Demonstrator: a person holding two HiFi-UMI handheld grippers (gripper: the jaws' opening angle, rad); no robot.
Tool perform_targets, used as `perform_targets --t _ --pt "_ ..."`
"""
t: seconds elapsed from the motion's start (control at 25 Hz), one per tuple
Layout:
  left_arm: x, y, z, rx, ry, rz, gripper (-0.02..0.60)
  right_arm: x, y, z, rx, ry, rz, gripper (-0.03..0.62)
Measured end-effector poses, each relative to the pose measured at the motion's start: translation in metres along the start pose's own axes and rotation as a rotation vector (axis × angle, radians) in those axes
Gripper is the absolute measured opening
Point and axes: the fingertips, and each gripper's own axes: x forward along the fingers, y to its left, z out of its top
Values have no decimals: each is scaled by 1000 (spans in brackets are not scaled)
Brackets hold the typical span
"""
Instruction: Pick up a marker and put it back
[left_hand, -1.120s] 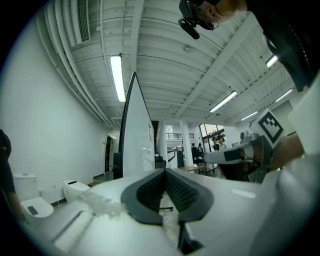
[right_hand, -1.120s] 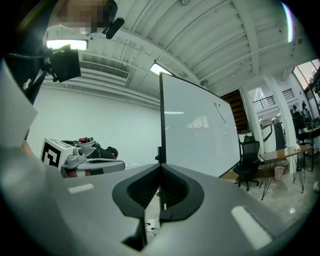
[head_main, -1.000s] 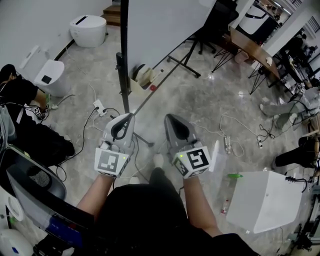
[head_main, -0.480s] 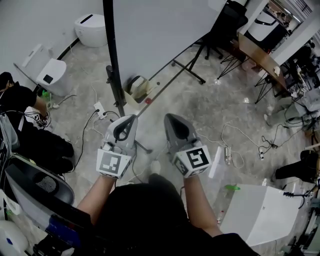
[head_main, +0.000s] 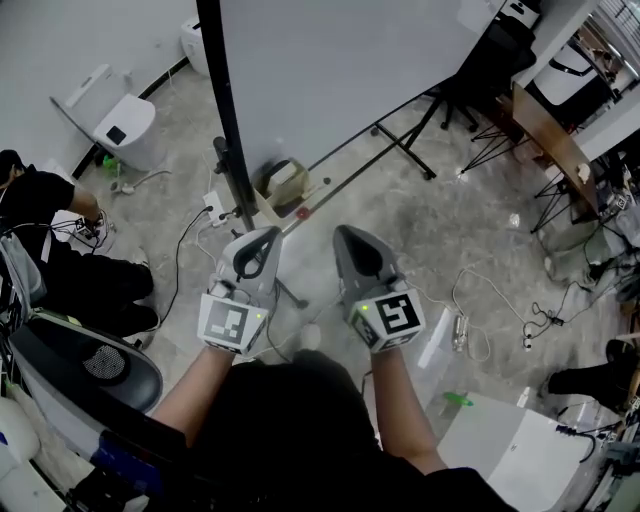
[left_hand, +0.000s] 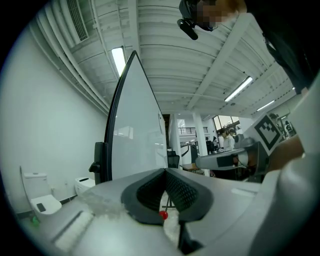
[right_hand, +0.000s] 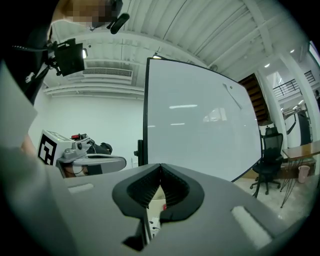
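A whiteboard (head_main: 330, 70) on a black stand rises in front of me; it also fills the left gripper view (left_hand: 135, 130) and the right gripper view (right_hand: 200, 125). A red marker (head_main: 302, 212) lies on its tray (head_main: 360, 172), seen as a red dot through the left jaws (left_hand: 163, 215). My left gripper (head_main: 260, 233) and right gripper (head_main: 345, 232) are held side by side, pointing level at the board's lower edge, short of the tray. Both are shut with nothing between the tips (left_hand: 165, 170) (right_hand: 160, 165).
A small open container (head_main: 280, 182) sits by the stand's post. A person (head_main: 40, 200) sits at the left near two toilets (head_main: 120, 120). Cables (head_main: 490, 300) cross the floor, a white box (head_main: 510, 450) stands at lower right, and an office chair (head_main: 90, 370) is at lower left.
Both grippers have moved forward together toward the whiteboard, which now stands closer and larger. The jaws have stayed shut.
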Motion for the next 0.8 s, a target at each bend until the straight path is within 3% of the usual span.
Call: perform_targets --t 0.36,0.8 --pt "19 5 1 -3 24 74 3 30 -42 -5 13 27 116 9" --pt "39 12 -16 5 56 166 3 50 -38 -20 -8 31 182 11"
